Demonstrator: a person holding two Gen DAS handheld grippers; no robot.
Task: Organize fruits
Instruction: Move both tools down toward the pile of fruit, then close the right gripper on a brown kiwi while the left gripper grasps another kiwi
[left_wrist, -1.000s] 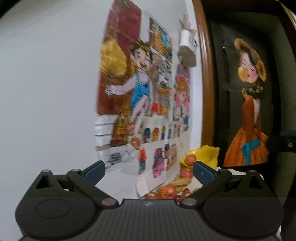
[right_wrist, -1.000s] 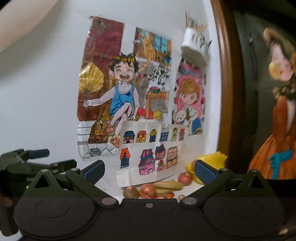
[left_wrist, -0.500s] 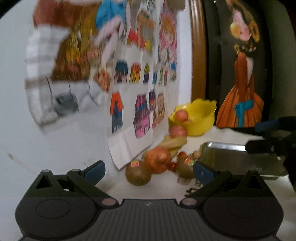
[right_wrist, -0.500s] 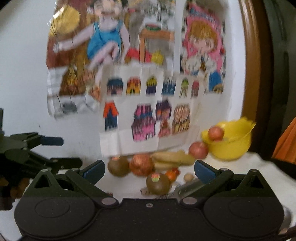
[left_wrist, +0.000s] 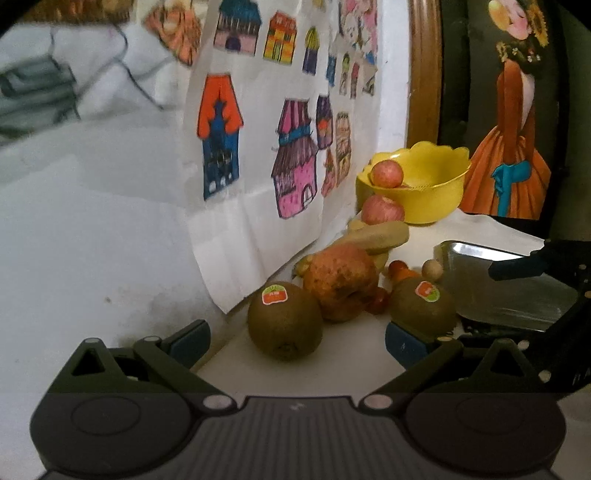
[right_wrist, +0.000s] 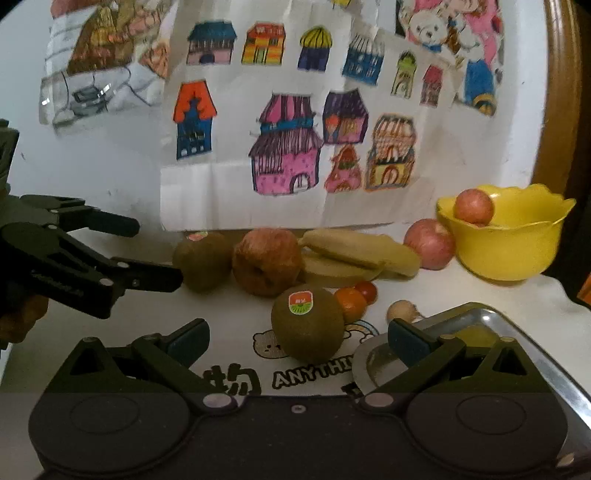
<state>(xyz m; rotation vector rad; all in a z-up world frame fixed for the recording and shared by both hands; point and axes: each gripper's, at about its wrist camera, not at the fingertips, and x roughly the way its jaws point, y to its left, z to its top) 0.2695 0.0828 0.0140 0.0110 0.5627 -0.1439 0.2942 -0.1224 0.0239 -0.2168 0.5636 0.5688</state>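
White wall (right_wrist: 110, 177) hung with children's drawings (right_wrist: 288, 122) (coloured houses) — wooden frame (left_wrist: 423, 74) beside.

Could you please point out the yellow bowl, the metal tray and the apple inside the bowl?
yellow bowl (right_wrist: 509, 254), right wrist view, front wall.
metal tray (left_wrist: 517, 295), left wrist view, bare floor.
apple in the bowl (right_wrist: 474, 206), right wrist view, visible middle.
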